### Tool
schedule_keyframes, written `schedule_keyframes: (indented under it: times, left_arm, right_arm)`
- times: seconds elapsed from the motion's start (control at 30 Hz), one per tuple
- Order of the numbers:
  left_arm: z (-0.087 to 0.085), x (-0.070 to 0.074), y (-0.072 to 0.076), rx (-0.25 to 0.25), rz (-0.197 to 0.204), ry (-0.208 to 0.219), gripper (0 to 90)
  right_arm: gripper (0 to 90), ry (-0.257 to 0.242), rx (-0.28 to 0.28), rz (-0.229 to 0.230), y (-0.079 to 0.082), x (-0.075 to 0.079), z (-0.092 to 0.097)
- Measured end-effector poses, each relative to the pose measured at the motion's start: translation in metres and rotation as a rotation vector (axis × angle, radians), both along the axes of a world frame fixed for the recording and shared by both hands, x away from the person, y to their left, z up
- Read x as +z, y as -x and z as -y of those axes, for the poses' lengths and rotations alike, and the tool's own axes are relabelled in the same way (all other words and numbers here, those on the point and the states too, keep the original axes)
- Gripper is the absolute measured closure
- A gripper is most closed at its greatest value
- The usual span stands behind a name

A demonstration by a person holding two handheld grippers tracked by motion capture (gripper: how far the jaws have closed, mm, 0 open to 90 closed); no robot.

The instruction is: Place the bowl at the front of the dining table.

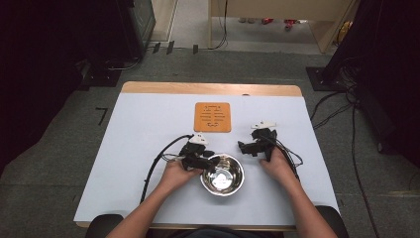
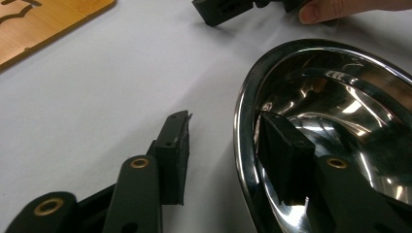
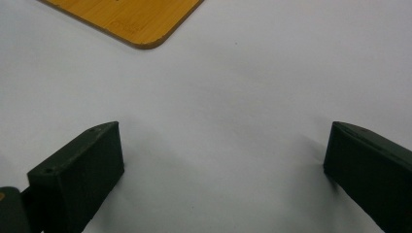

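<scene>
Nearest the person, the steel bowl (image 1: 222, 175) sits on the pale tabletop (image 1: 138, 148); the left tool (image 2: 221, 145) straddles its near-left rim, one jaw inside, one outside, a gap remaining on the outer side, not yet clamped; the right tool (image 3: 223, 165) rests just right of the bowl, jaws spread wide over bare tabletop; farther back lies the wooden board (image 1: 212, 117).
</scene>
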State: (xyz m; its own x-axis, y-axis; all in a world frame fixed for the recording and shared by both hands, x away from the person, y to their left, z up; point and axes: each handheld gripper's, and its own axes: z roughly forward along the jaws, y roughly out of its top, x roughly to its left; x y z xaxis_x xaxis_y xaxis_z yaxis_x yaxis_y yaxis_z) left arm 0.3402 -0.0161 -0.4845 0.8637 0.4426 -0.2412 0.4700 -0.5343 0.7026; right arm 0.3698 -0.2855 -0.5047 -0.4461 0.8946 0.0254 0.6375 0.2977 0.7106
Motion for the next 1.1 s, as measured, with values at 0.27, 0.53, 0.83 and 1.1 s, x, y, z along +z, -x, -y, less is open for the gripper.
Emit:
schedule_keyframes:
  times: [0.27,0.53,0.83,1.1]
  left_arm:
    - [0.002,-0.001,-0.002,-0.057,-0.044,-0.004,71.4]
    - [0.004,0.002,-0.004,-0.079,-0.067,-0.012,79.1]
    - [0.007,0.01,-0.005,-0.093,-0.098,0.04,82.4]
    - [0.009,0.016,-0.002,-0.103,-0.09,0.056,84.2]
  right_arm:
    - [0.4,0.002,0.002,0.001,0.0,0.0,0.0]
    - [0.4,0.002,0.002,0.001,0.0,0.0,0.0]
    - [0.4,0.002,0.001,0.0,0.0,0.0,0.0]
    - [0.4,0.002,0.003,0.002,0.0,0.0,0.0]
